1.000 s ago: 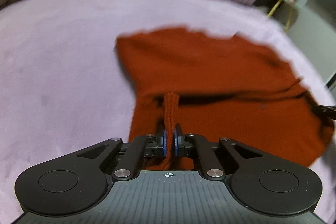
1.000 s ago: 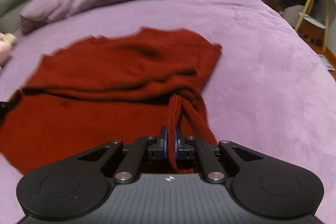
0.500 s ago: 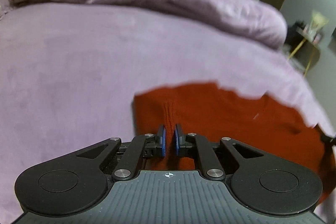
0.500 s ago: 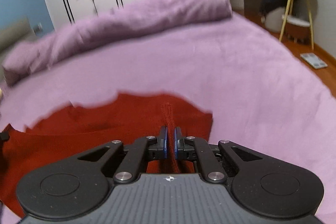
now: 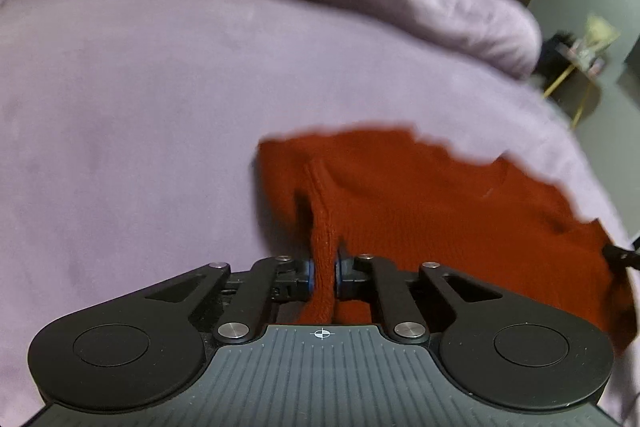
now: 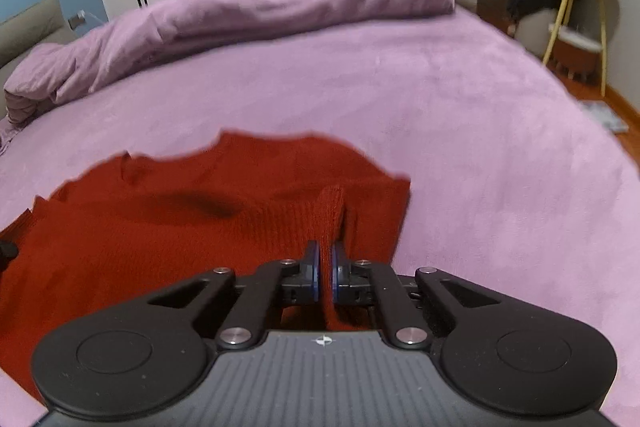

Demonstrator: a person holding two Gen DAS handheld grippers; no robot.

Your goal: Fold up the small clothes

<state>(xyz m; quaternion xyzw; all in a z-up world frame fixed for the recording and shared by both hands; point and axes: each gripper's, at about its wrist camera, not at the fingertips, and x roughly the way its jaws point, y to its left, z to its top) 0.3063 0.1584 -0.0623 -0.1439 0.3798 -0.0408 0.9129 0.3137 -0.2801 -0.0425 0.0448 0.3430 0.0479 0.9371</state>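
1. On the bed [image 6: 460, 115], a red knit sweater [image 6: 160, 227] lies spread over the purple cover, nearer the cameras than the rolled duvet [image 6: 256, 11] at the far side.
2. Left gripper [image 5: 324, 273]: jaws closed on a raised ridge of the sweater [image 5: 440, 195] near its left edge. The knit runs up between the blue pads [image 5: 309, 273] in a narrow pleat.
3. Right gripper [image 6: 325, 275]: jaws closed on a similar pleat close to the sweater's right edge. Ribbed fabric tents up from the flat cloth into the pinch.
4. Reason for the hold, as judged: two pinches at opposite sides keep one edge taut and level, so it can be carried as a straight line rather than bunching in the middle.
5. Cloth between the pinches sags slightly; a dark crease shows mid-sweater in the right view.
6. Stage, as judged: mid-fold, with the gripped edge carried over the body and not yet laid flat.
7. Risk: soft knit may slip out, or the fold may land skewed if one side leads.
8. Both views are motion-blurred; the far hem is indistinct.
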